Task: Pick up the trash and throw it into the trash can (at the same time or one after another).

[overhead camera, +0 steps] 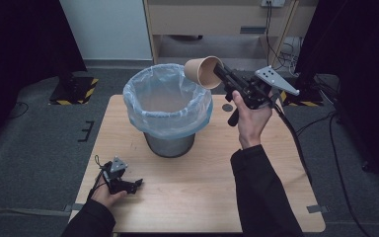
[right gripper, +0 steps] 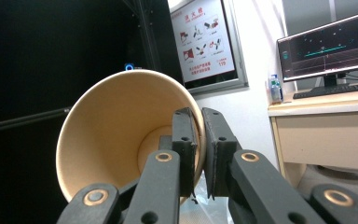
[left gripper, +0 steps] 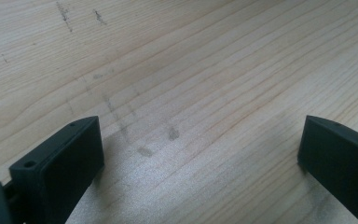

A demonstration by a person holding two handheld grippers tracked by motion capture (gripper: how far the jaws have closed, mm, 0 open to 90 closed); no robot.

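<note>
Left to right from where I sit. My left gripper (overhead camera: 137,184) lies low at the near left of the table (overhead camera: 212,197), held in the left hand (overhead camera: 107,193) – jaws wide apart, nothing between them. Its own view has just bare wood grain with a few grey smudges between the two black jaws.

Mid-table stands the bin (overhead camera: 170,109), metal, lined with a pale blue bag (overhead camera: 143,106) folded over its rim. It is upright and well apart from the left gripper.

Right of that, my right gripper (overhead camera: 216,69) is up in the air above the bin's far right rim, gripped by the right hand (overhead camera: 249,118). Jaws pinched tight on the wall of a paper cup (overhead camera: 202,72) – one jaw inside, one outside, clear in the right gripper view (right gripper: 199,154). The cup (right gripper: 121,135) is tipped on its side, mouth facing back toward me, not touching the bin.

A small round mark (overhead camera: 227,107) sits on the table just right of the bin.
</note>
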